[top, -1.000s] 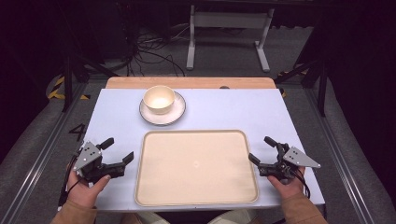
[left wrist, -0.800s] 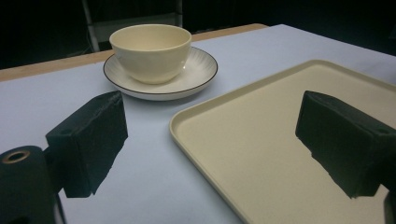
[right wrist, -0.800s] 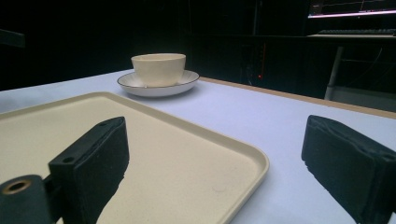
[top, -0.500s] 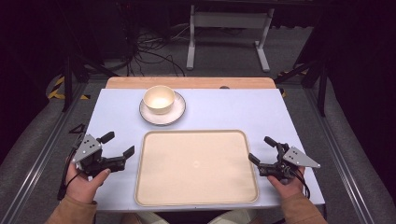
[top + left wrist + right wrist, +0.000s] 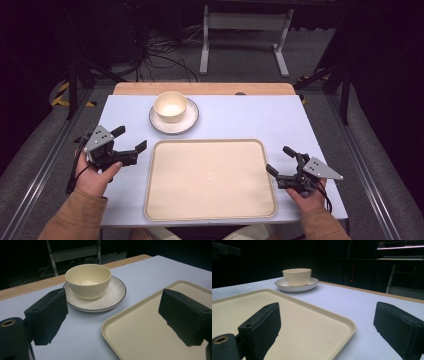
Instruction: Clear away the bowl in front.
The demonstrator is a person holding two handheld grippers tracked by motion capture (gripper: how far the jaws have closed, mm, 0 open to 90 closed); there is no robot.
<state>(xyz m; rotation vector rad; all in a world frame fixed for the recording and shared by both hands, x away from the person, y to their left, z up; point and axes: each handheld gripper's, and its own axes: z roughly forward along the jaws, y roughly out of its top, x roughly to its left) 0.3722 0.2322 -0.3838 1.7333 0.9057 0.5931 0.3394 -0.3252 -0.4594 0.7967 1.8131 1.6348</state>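
Table: a pale blue top (image 5: 240, 117) with a wooden strip along its far edge is seen from the high view.
Tray: a cream tray (image 5: 210, 177) is laid flat on the near middle of the table; nothing is seen lying in it.
Bowl: a cream bowl (image 5: 170, 106) is set upright on a white saucer (image 5: 186, 123) with a dark rim, beyond the tray's far left corner and apart from it.
Left gripper: the left gripper (image 5: 132, 140) is held by the left hand (image 5: 97, 172) just beside the tray's left edge; its jaws are spread wide and nothing is held between them. In the left gripper view the bowl (image 5: 88, 281) and saucer (image 5: 110, 298) are framed between the jaws.
Right gripper: the right gripper (image 5: 280, 160) is held by the right hand (image 5: 307, 197) just beside the tray's right edge; its jaws are likewise spread wide with nothing gripped.
Right gripper view: the tray's corner (image 5: 312, 322) is seen between the jaws, with the bowl (image 5: 297, 276) farther off.
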